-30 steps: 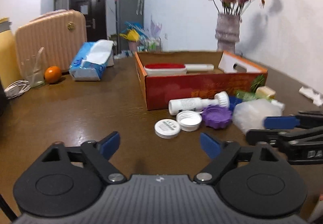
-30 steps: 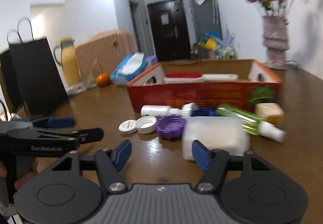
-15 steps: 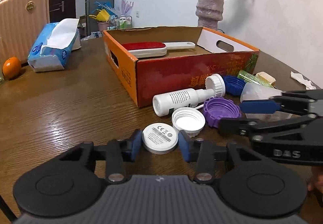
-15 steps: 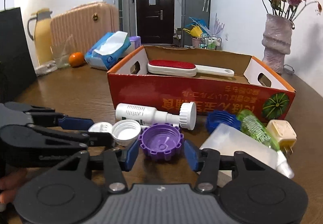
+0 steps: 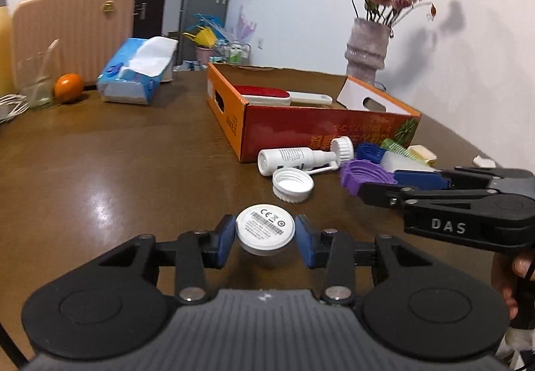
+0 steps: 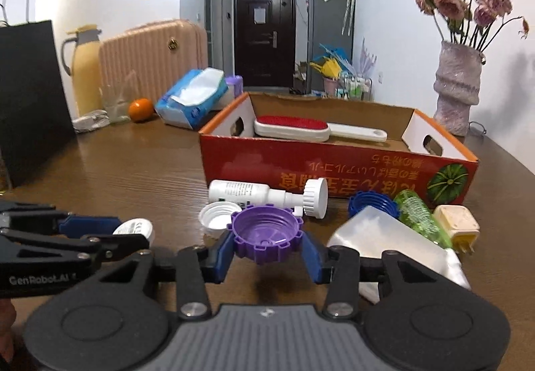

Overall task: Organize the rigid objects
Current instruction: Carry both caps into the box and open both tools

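Note:
My left gripper (image 5: pixel 264 232) is shut on a white round disc (image 5: pixel 264 229) with a printed label and holds it just above the table. My right gripper (image 6: pixel 265 242) is shut on a purple ridged cap (image 6: pixel 265 233), lifted slightly; it also shows in the left wrist view (image 5: pixel 362 172). An orange-red cardboard box (image 6: pixel 337 170) holds a red-and-white lint brush (image 6: pixel 294 127). In front of the box lie a white bottle (image 6: pixel 264 192), a white cap (image 6: pixel 215 216), a blue cap (image 6: pixel 369 202), a green bottle (image 6: pixel 419 215), a translucent tube (image 6: pixel 391 239) and a cream plug (image 6: pixel 456 224).
A tissue pack (image 5: pixel 137 73), an orange (image 5: pixel 68 87) and a glass (image 5: pixel 35 80) stand at the back left before a pink suitcase (image 5: pixel 70 26). A black bag (image 6: pixel 30 97) stands left. A vase of dried flowers (image 6: pixel 456 87) stands behind the box.
Both grippers closed, the left on the white disc, the right on the purple cap, and each lifted its object off the table and pulled it back from the pile.

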`<action>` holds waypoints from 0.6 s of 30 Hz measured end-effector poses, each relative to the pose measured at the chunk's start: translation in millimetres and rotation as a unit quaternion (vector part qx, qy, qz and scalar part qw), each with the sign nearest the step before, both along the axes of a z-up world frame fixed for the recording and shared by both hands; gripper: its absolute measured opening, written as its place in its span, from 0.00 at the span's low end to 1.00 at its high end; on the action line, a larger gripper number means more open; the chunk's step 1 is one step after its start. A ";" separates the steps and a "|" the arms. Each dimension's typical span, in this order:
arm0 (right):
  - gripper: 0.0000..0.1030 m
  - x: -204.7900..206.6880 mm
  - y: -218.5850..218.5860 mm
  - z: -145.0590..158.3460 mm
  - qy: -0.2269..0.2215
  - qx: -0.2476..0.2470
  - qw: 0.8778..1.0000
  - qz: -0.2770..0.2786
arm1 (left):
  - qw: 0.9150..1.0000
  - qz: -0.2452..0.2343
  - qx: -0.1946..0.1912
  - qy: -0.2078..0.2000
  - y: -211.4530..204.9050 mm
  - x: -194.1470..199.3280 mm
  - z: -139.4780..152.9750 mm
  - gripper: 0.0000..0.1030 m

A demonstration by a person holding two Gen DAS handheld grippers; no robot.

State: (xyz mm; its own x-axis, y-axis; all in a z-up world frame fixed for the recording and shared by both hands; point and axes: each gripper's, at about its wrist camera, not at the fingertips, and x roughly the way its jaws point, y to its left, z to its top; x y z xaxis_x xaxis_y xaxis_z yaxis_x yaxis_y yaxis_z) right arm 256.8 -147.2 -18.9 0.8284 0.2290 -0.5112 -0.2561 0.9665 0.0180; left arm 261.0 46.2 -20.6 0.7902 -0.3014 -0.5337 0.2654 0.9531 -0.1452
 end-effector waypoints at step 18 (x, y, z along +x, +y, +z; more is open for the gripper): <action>0.42 -25.9 -101.7 54.6 -0.090 0.018 0.995 -0.033 | 0.996 -0.013 -0.008 -0.085 -58.3 -7.3 68.9 0.39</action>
